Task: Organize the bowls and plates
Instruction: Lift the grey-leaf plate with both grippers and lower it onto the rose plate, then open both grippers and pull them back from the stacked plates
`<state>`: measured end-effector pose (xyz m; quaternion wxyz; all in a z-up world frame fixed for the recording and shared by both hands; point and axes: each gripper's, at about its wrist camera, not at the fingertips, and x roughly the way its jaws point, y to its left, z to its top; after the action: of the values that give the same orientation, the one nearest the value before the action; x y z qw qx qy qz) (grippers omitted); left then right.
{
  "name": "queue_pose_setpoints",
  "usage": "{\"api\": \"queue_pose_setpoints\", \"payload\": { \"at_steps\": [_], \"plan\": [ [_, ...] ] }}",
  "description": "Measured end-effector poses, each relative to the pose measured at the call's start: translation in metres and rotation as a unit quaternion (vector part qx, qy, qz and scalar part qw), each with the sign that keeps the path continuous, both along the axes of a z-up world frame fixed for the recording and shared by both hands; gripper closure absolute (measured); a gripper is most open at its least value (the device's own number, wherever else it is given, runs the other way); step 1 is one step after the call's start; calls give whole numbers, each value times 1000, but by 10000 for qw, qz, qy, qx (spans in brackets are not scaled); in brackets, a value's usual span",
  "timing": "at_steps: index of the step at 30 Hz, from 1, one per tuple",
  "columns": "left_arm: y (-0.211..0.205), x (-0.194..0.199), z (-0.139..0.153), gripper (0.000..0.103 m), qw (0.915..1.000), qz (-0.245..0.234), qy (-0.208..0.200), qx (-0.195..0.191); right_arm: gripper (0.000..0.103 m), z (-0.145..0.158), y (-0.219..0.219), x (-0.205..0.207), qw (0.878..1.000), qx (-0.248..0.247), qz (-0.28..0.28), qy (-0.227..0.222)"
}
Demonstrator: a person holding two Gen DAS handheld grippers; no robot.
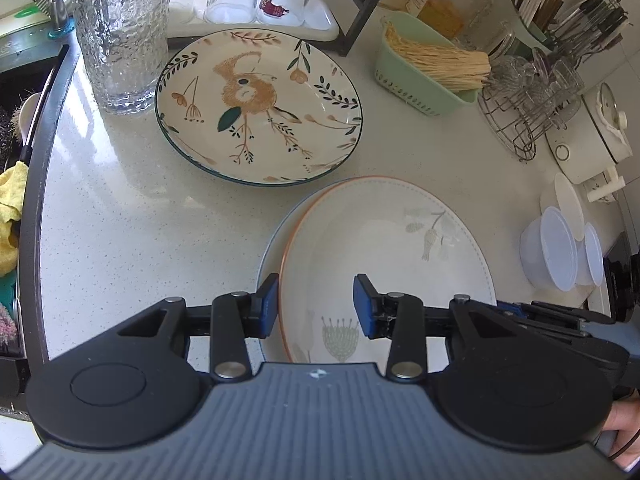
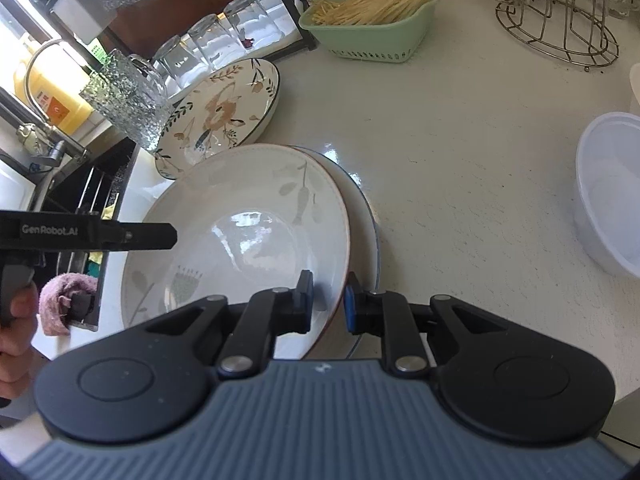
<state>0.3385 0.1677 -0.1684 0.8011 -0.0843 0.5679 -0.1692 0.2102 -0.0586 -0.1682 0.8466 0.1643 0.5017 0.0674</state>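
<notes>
Atop blue-rimmed plate (image 2: 366, 216): right gripper (image 2: 328, 300) narrow, straddling orange-rimmed plate (image 2: 248, 216) rim, contact unclear; left gripper (image 1: 316, 306) wide. Stacking step; next likely squaring.

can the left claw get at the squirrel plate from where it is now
Probably yes. The left claw is open over the near edge of the orange-rimmed plate, and the squirrel plate lies just beyond with nothing on it. The textured glass beside its left rim only crowds that side.

Glazed ceramic plates — the orange-rimmed plate (image 2: 256, 216) glossy, reflecting light, as does the bear-pattern plate (image 1: 260, 108). Countertop (image 1: 132, 216) speckled, polished stone-like. At upper left, textured glass tumbler (image 1: 120, 32) — dimpled surface; at right, wire rack (image 1: 516, 120) bare metal.
</notes>
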Motion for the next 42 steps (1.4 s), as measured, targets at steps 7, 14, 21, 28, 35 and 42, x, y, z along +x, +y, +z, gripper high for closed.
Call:
{"api": "queue_pose_setpoints", "payload": {
  "at_steps": [7, 14, 21, 28, 35, 42],
  "plan": [
    [-5, 4, -4, 60, 9996, -126, 97, 246, 84, 2, 6, 4, 9997, -230, 51, -95],
    [-2, 6, -5, 59, 9995, -149, 165, 217, 84, -3, 5, 9, 9998, -157, 44, -68],
    [3, 10, -5, 58, 9989, -94, 446, 100, 83, -7, 3, 10, 10000, -25, -11, -50],
    [13, 14, -2, 56, 9976, 181, 674, -8, 83, -8, 7, 9, 9999, -53, 29, -118],
    [15, 15, 5, 52, 9977, 272, 627, -38, 83, -8, 14, 5, 9992, -294, 133, -230],
    [8, 1, 21, 51, 9993, 224, 283, 13, 84, 9, 8, -10, 9969, -444, -78, -652]
  ]
}}
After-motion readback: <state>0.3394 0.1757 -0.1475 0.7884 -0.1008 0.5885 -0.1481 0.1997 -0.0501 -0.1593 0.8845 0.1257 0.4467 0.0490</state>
